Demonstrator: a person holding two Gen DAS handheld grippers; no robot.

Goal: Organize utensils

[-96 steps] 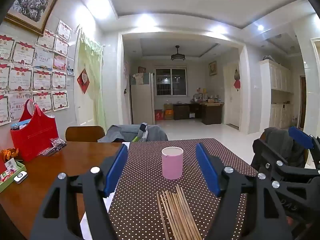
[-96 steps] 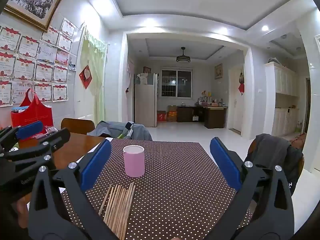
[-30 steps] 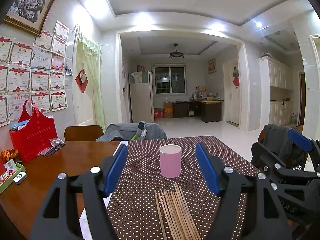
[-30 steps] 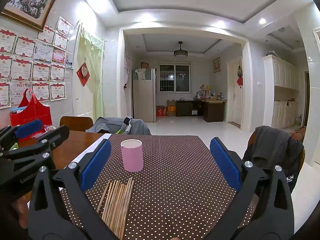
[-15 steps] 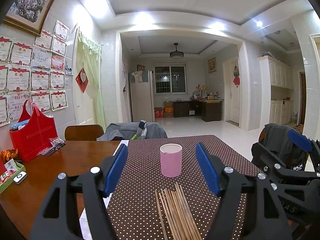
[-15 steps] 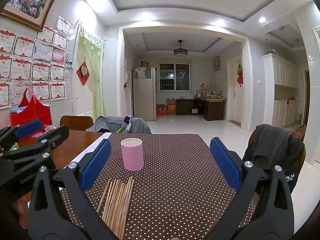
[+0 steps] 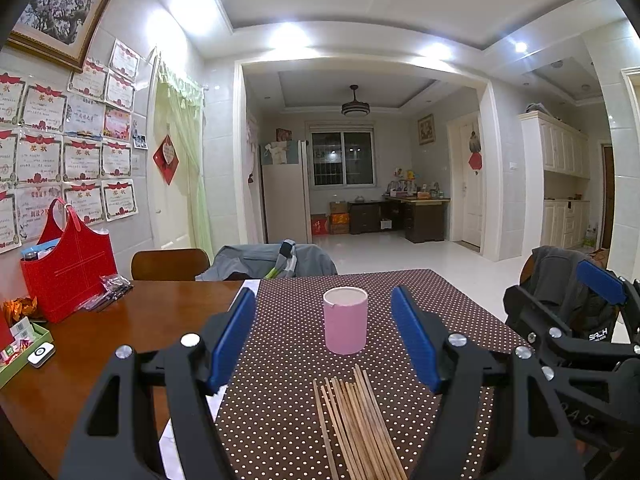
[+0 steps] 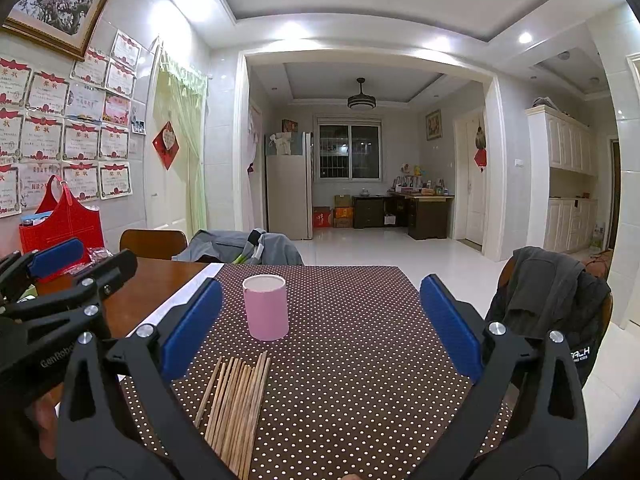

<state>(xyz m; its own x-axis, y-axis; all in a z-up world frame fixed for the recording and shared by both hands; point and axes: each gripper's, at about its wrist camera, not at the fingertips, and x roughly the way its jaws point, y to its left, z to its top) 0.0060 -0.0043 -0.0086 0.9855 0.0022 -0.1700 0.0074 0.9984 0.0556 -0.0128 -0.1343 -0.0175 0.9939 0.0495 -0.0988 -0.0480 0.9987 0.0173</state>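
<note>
Hovering above a brown white-dotted tablecloth (image 7: 448, 304), both grippers hold their blue-padded fingers spread wide and grip nothing.

Left gripper (image 7: 324, 344) frames the pink cylindrical cup (image 7: 345, 321) between its fingers (image 7: 234, 336), and the right gripper (image 8: 320, 324) has the same cup (image 8: 265, 306) just inside its left finger. A bundle of thin wooden chopsticks (image 7: 358, 420) lies flat on the cloth just in front of the cup, apart from it, their tips fanning slightly toward it; the right wrist view shows them (image 8: 236, 404) low and left. Bare brown wooden tabletop (image 7: 132, 320) runs to the left, carrying a red felt tote bag (image 7: 70, 272) near the wall. A grey jacket (image 8: 548, 292) hangs over a chair at the right.
</note>
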